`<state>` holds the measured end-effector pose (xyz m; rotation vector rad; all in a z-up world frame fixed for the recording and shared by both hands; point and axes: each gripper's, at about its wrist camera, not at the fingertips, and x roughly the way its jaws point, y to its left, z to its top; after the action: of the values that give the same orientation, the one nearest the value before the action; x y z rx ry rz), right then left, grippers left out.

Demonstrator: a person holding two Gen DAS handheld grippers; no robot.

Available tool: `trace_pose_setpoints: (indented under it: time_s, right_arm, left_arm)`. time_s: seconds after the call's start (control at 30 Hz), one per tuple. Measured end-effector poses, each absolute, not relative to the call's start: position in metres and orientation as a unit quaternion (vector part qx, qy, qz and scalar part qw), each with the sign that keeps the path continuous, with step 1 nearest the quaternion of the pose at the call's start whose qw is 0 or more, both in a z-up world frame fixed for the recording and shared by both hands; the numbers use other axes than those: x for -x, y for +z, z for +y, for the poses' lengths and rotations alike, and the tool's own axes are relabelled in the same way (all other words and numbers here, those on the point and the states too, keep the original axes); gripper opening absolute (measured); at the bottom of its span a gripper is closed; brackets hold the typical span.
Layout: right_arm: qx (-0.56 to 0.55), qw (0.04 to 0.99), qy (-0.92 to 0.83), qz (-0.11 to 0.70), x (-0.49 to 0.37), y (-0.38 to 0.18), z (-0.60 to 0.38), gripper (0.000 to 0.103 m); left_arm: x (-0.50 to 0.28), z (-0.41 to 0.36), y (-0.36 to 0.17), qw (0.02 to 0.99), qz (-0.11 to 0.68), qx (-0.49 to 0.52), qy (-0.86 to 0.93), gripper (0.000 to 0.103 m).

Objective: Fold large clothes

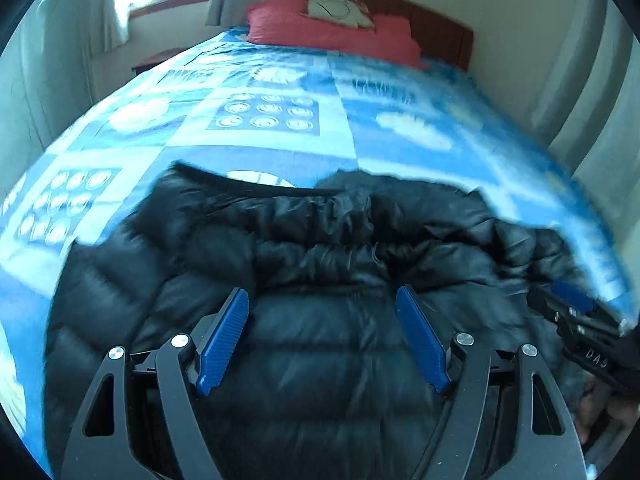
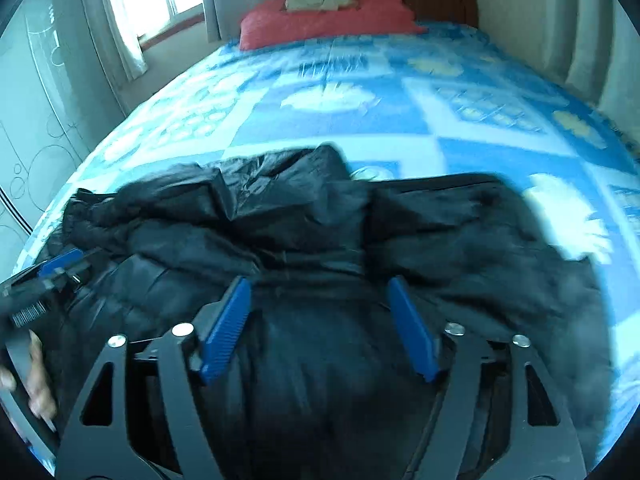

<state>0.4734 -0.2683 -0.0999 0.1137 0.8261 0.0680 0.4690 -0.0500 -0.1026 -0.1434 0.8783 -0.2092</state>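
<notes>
Hovering over the black puffer jacket (image 1: 320, 300), both sets of tongs spread wide and gripping nothing: left tongs (image 1: 322, 300) over the quilted body, right tongs (image 2: 320, 292) just beside, over a bunched fold. Lying directly beneath and ahead of the tongs, crumpled on the blue patterned bed cover (image 1: 280, 128). Beyond, red pillows (image 1: 332, 30) against the headboard. Judging by the rumpled heap, still early: between grasps, arranging. Next, probably picking an edge or sleeve on each side, then closing and drawing it flat.

Left gripper (image 1: 322, 300) and right gripper (image 2: 320, 290) angle downward, jaws spread wide.
</notes>
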Motion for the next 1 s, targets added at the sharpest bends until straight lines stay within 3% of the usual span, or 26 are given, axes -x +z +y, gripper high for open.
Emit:
trace_pose_setpoints:
  time_s: [0.23,0.4,0.77,0.87,0.93,1.0]
  right_arm:
    - [-0.122,0.920,-0.018,0.372,-0.363,-0.079,-0.352,0.086]
    - [-0.201,0.895,-0.040,0.397,-0.303,-0.109,-0.396,0.086]
    - [-0.288,0.868,-0.037,0.403,-0.291,-0.149,-0.399,0.088]
    - [-0.279,0.871,-0.036,0.403,-0.290,-0.150,-0.392,0.079]
    - [-0.278,0.872,-0.031,0.402,-0.290,-0.152,-0.390,0.067]
    - [-0.278,0.873,-0.028,0.401,-0.290,-0.152,-0.389,0.062]
  left_arm:
    - [-0.362,0.031,-0.075,0.911,0.386,0.124,-0.082,0.080]
    - [-0.295,0.080,-0.093,0.898,0.395,0.188,-0.051,0.083]
    - [-0.266,0.102,-0.133,0.853,0.420,0.309,-0.013,0.085]
    - [-0.247,0.108,-0.145,0.825,0.418,0.380,-0.025,0.085]
    - [-0.244,0.106,-0.147,0.833,0.411,0.369,-0.032,0.085]
    - [-0.252,0.104,-0.146,0.841,0.409,0.353,-0.026,0.085]
